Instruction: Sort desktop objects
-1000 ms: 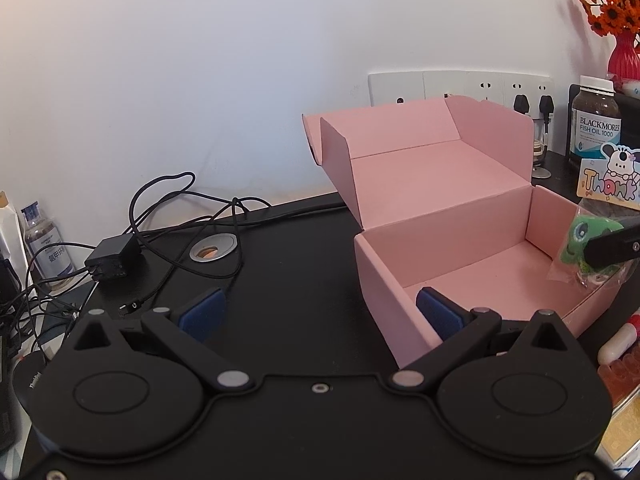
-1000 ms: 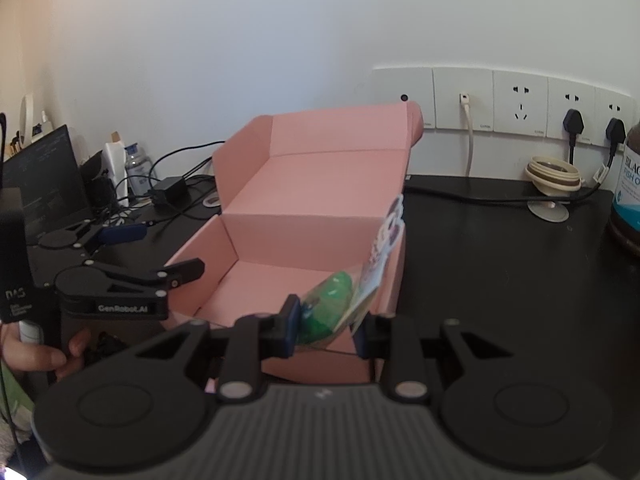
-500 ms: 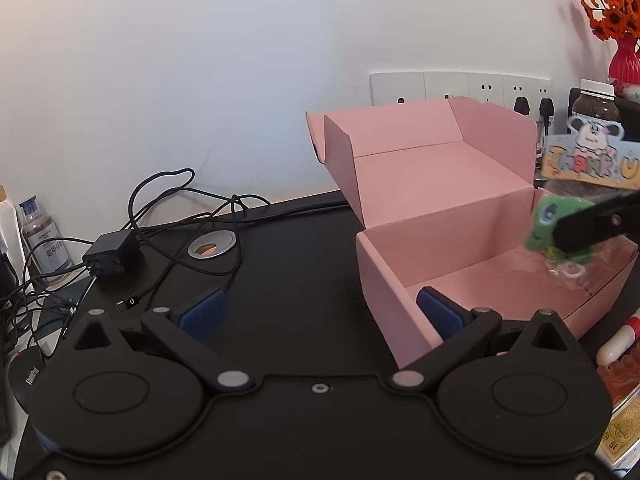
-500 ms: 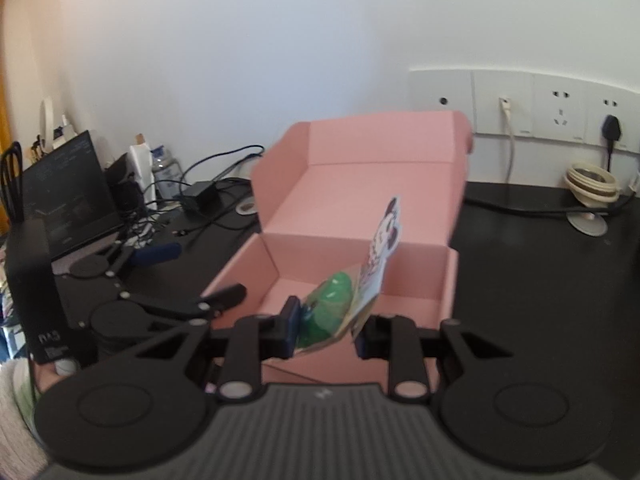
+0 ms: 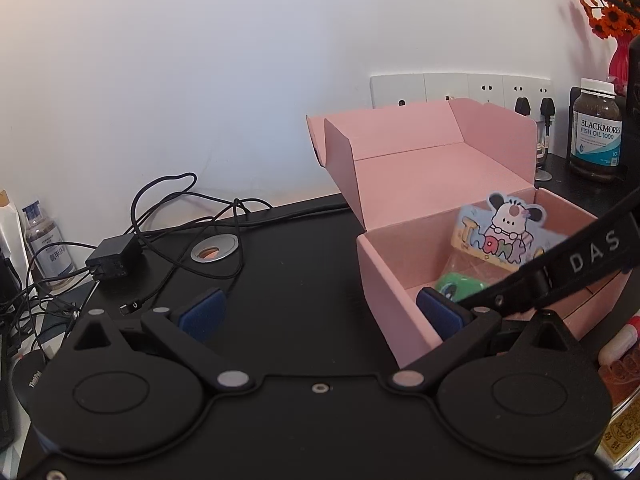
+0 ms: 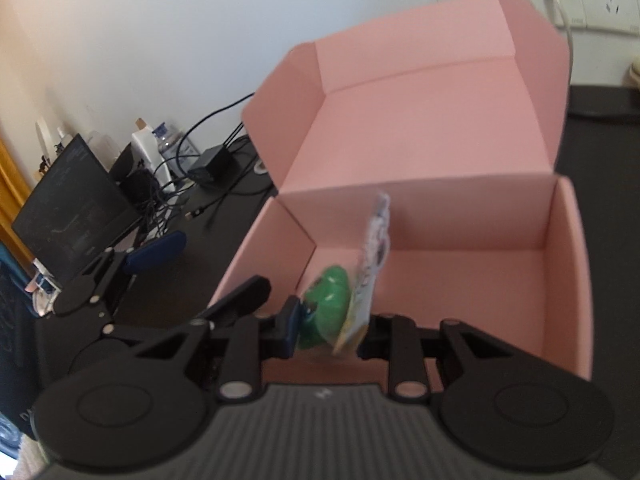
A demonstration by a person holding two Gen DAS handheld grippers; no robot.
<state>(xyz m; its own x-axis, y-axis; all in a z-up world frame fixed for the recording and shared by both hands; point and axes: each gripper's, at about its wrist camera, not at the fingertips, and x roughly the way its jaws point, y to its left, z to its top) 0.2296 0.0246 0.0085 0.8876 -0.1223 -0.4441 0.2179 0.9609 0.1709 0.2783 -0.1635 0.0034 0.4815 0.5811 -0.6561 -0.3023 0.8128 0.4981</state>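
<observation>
Pink box (image 6: 460,216) is seen open on the black bench (image 5: 288,280), its lid tipped back toward the wall with the sockets (image 5: 460,88). Inside the box, near its front left corner as seen from the right wrist, a green toy (image 6: 326,306) in a clear packet with a cartoon header card (image 5: 500,232) is pinched by the right tool (image 6: 328,330), whose pads are pressed against the packet from both sides; the card stands edge-on above the toy in that view. Whether the packet touches the box floor cannot be told. The left tool (image 5: 320,312) is held spread wide, with nothing between its blue pads; one pad lies over the bare bench and the other is seen in front of the box's near corner. From the left wrist, the right tool's black arm is seen reaching into the box from the right. A charger (image 5: 114,258) with tangled cables lies on the bench to the left of the box, and a fish oil bottle (image 5: 596,132) stands behind the box to the right, near a red vase (image 5: 620,60) of orange flowers. A dark laptop (image 6: 72,208) is seen at the far left of the bench.
</observation>
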